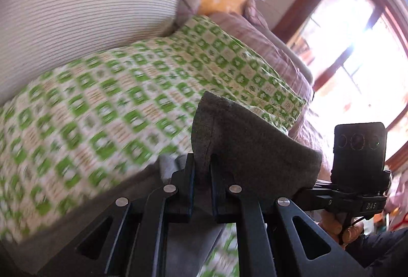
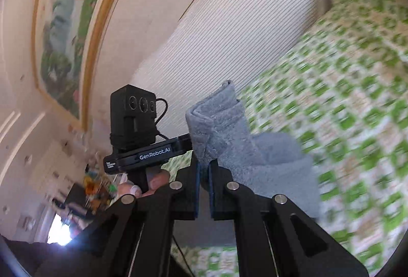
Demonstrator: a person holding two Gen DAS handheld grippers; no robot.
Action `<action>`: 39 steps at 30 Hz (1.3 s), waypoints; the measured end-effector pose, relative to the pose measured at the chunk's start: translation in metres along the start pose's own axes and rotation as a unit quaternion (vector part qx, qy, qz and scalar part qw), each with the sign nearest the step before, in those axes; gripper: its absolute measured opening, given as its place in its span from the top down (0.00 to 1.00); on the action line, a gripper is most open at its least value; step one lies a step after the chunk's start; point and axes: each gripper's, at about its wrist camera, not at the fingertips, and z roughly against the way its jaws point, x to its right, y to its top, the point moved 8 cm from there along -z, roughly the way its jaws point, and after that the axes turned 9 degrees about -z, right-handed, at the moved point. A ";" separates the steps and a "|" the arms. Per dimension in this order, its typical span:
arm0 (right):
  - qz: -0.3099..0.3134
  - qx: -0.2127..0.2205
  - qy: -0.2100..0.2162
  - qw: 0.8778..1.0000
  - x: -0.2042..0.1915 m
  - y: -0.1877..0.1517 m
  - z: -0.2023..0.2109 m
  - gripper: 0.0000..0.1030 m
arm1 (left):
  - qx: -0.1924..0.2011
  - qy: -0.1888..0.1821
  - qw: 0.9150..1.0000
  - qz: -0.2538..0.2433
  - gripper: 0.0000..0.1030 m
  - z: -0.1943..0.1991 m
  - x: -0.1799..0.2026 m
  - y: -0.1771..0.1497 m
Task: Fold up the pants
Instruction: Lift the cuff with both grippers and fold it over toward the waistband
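The grey fleece pants [image 1: 250,146] are lifted above the bed. My left gripper [image 1: 202,169] is shut on an edge of the pants, the cloth bunched up between its jaws. My right gripper [image 2: 204,169] is shut on another edge of the pants [image 2: 229,134], a folded hem standing up out of its jaws. The right gripper with its camera block shows at the right of the left wrist view [image 1: 357,149], and the left gripper shows at the left of the right wrist view [image 2: 135,123]. The rest of the pants hangs below, mostly hidden.
A green and white checked bedspread [image 1: 114,98] covers the bed. A striped white headboard cushion [image 1: 89,3] stands behind it, with pink bedding [image 1: 267,42] and pillows beyond. A window [image 1: 357,47] is at the right. A framed picture [image 2: 68,21] hangs on the wall.
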 end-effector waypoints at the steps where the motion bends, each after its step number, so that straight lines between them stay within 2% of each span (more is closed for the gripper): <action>1: 0.004 -0.012 0.005 1.000 -0.007 -0.008 -0.007 0.94 | 0.008 0.002 1.000 0.013 0.92 0.011 -0.008 -0.010; 5: 0.009 -0.065 0.026 0.997 -0.027 -0.041 -0.048 0.94 | 0.030 0.010 0.998 0.057 0.92 0.044 -0.036 -0.049; 10: 0.003 -0.132 0.036 0.991 -0.031 -0.089 -0.104 0.94 | 0.032 0.026 0.992 0.121 0.92 0.060 -0.076 -0.103; 16: -0.006 -0.197 0.017 0.980 -0.010 -0.141 -0.158 0.94 | 0.011 0.040 0.982 0.185 0.91 0.058 -0.116 -0.163; 20: 0.001 -0.222 -0.004 0.975 0.000 -0.162 -0.177 0.91 | 0.012 0.046 0.978 0.205 0.89 0.066 -0.124 -0.181; 26: 0.011 -0.245 -0.043 0.969 0.009 -0.174 -0.186 0.86 | 0.014 0.107 0.967 0.229 0.89 0.095 -0.139 -0.201; 29: 0.017 -0.247 -0.032 0.968 0.002 -0.175 -0.184 0.66 | 0.024 0.126 0.960 0.249 0.89 0.118 -0.146 -0.214; 30: 0.018 -0.247 -0.026 0.969 -0.002 -0.175 -0.183 0.53 | 0.028 0.130 0.958 0.254 0.89 0.123 -0.144 -0.216; 31: 0.021 -0.245 -0.018 0.969 -0.007 -0.175 -0.180 0.44 | 0.035 0.134 0.957 0.256 0.88 0.131 -0.141 -0.217; 35: 0.035 -0.231 -0.004 0.972 -0.019 -0.169 -0.170 0.43 | 0.049 0.149 0.958 0.242 0.83 0.148 -0.118 -0.211; 37: 0.051 -0.218 -0.010 0.975 -0.022 -0.160 -0.166 0.43 | 0.054 0.148 0.958 0.241 0.77 0.149 -0.106 -0.208; 39: 0.077 -0.212 -0.032 0.974 -0.021 -0.151 -0.167 0.43 | 0.056 0.136 0.958 0.245 0.75 0.143 -0.094 -0.207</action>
